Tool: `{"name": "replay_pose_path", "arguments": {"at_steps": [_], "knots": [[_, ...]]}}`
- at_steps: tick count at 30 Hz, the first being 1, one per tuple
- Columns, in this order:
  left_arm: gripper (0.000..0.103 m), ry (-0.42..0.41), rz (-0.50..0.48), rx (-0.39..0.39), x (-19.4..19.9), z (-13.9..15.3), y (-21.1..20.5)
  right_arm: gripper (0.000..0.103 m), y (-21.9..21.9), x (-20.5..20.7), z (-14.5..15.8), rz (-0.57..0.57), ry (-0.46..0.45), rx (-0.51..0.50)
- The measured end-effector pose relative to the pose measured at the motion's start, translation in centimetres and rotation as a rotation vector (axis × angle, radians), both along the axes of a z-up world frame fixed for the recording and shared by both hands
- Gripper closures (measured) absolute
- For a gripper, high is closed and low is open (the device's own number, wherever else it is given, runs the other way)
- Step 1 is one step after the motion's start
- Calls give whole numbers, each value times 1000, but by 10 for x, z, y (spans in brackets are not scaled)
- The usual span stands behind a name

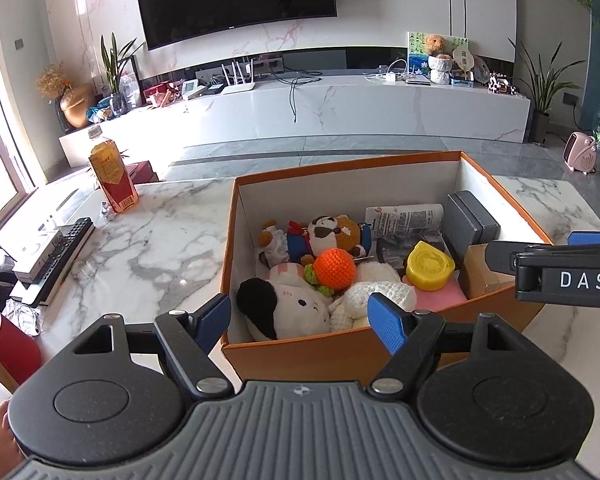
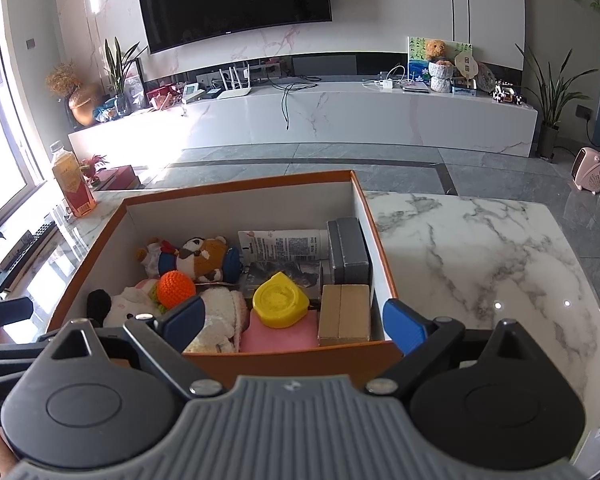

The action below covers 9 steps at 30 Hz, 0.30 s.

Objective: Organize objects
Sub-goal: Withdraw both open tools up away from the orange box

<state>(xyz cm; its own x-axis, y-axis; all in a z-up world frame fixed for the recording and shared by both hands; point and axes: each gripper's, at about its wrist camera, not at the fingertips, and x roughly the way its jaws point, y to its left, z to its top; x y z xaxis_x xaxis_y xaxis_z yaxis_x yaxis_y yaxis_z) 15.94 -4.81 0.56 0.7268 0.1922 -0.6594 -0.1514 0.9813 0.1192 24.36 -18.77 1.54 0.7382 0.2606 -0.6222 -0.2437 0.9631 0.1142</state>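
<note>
surface: white marble table (image 2: 480, 248) | on it: orange cardboard box (image 2: 300, 360), amber drink bottle (image 1: 112, 176), remote control (image 1: 66, 248), red cup (image 1: 4, 344)

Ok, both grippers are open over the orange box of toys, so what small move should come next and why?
Probably ease the right gripper down onto the yellow container. Its jaws stand open and empty, and that container lies on top of the pink pad, unburied, near the front of the orange box. The left gripper also hangs open, over the plush toys.
</note>
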Motion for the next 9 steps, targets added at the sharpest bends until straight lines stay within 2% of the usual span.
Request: {"name": "replay_pose_path", "arguments": {"at_steps": [9], "knots": [[14,5,-11,4,1,-1,-2,7,0,0,-2,-1,7,-3]]}}
